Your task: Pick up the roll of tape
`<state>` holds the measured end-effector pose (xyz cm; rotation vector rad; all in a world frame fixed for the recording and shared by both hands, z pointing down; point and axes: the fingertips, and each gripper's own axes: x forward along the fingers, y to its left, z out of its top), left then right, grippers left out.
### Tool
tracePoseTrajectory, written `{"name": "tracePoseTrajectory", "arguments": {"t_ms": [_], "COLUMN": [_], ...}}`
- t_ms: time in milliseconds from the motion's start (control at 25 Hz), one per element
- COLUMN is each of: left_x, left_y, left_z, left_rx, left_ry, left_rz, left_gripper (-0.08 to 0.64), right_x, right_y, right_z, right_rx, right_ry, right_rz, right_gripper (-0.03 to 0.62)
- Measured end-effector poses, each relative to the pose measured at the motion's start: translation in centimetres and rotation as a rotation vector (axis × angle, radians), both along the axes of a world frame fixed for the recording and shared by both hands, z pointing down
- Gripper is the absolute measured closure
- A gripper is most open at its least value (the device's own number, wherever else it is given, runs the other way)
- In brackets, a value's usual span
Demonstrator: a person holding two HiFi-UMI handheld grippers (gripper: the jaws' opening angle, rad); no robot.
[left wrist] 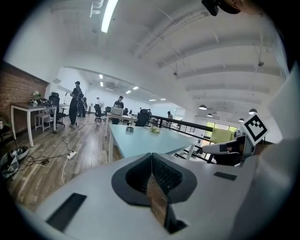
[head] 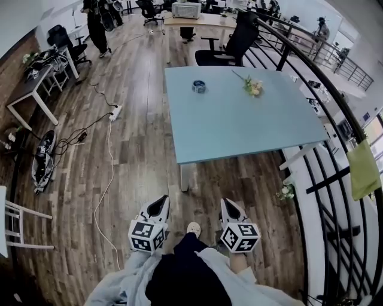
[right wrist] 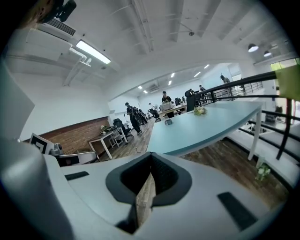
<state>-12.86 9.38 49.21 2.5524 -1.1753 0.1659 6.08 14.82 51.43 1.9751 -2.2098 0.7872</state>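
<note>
A pale blue table [head: 251,128] on wooden floor [head: 131,149] is carrying the roll of tape [head: 199,86] while the left tool [head: 161,202] and right tool [head: 228,204] are hovering pressed together, empty.

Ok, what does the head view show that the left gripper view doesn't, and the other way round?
Only the head view: the left hand-held gripper seen from outside, and the person's shoe between the two grippers.

Only the left gripper view: its own jaws close up, together with nothing between them, and the ceiling light.

Both: the blue table, the roll of tape and the flowers lying untouched near its far edge, and the right hand-held gripper.
</note>
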Motion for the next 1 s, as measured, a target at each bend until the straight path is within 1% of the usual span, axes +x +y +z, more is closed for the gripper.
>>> {"name": "tracePoseTrajectory", "arguments": {"t_ms": [240, 440, 480, 560, 600, 680, 800, 1000], "left_x": [2.0, 3.3, 3.5, 3.7, 3.8, 3.9, 4.5, 4.6], "left_y": [-3.6, -6.3, -6.8, -7.6, -8.0, -8.6, -8.7, -7.9], "left_z": [0.3, 0.2, 0.2, 0.5, 0.7, 0.9, 1.1, 1.9], "left_rx": [0.005, 0.015, 0.018, 0.02, 0.019, 0.021, 0.022, -0.007], "left_ry": [-0.002, 0.004, 0.005, 0.008, 0.01, 0.015, 0.015, 0.005], "left_rz": [-0.015, -0.028, -0.031, -0.045, -0.054, -0.069, -0.07, -0.075], "left_gripper": [0.543, 0.543, 0.543, 0.543, 0.543, 0.543, 0.543, 0.543], "right_x": [2.1, 3.5, 3.7, 3.8, 3.9, 4.3, 4.9, 5.1], "right_y": [-3.6, -6.6, -7.2, -8.2, -8.6, -9.2, -9.7, -9.3], "right_z": [0.4, 0.5, 0.5, 0.8, 1.0, 1.2, 1.4, 1.7], "right_rx": [0.0, 0.003, 0.005, 0.005, 0.004, 0.004, 0.005, -0.005], "right_ry": [-0.007, 0.015, 0.016, 0.011, 0.01, 0.014, 0.011, 0.013], "right_rz": [-0.011, -0.02, -0.028, -0.048, -0.055, -0.059, -0.058, -0.065], "right_gripper": [0.584, 0.583, 0.57, 0.448, 0.417, 0.4, 0.383, 0.379]}}
